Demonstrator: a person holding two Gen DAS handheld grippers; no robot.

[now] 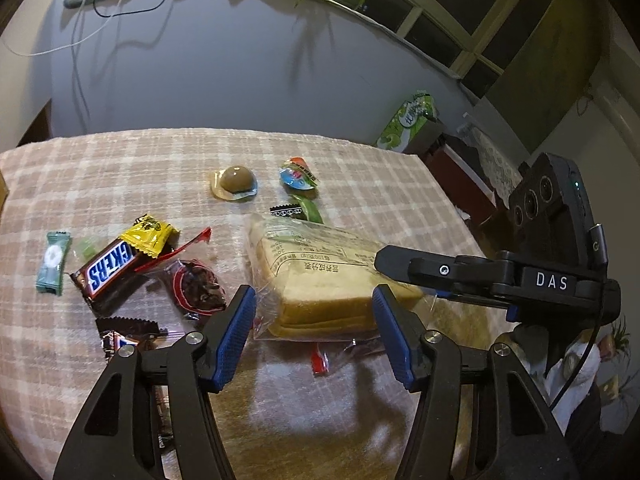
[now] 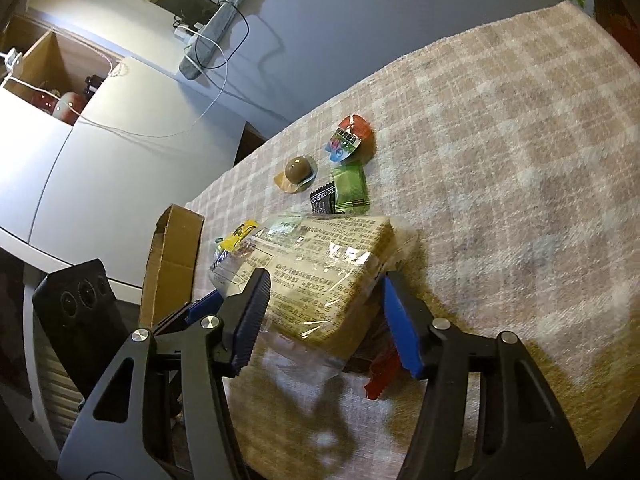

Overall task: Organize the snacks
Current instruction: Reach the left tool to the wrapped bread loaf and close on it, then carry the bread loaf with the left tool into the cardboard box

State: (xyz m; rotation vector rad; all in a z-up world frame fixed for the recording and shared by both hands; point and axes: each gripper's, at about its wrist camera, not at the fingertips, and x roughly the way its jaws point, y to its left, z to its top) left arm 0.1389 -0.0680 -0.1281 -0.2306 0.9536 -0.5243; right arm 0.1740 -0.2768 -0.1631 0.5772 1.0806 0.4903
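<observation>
A clear bag of sliced bread [image 1: 320, 280] lies on the plaid tablecloth [image 1: 120, 168]. My left gripper [image 1: 314, 322] is shut on the bag's near end, blue pads against both sides. My right gripper [image 2: 326, 312] grips the same bread bag [image 2: 320, 264] from the other side; one of its fingers [image 1: 400, 264] rests on top of the loaf. To the left lie a Snickers bar [image 1: 110, 270], a yellow candy [image 1: 150, 234], a teal mint [image 1: 52, 262] and a dark snack in a red wrapper [image 1: 198, 286]. Farther back are a brown jelly cup [image 1: 236, 182], a colourful jelly cup [image 1: 298, 176] and a green packet [image 1: 308, 210].
An open cardboard box [image 2: 172, 264] stands at the table's left edge. A green tissue box [image 1: 408, 124] sits beyond the far right corner. A red wrapper [image 1: 320, 360] pokes out under the bread. A second small Snickers [image 1: 120, 340] lies by my left finger.
</observation>
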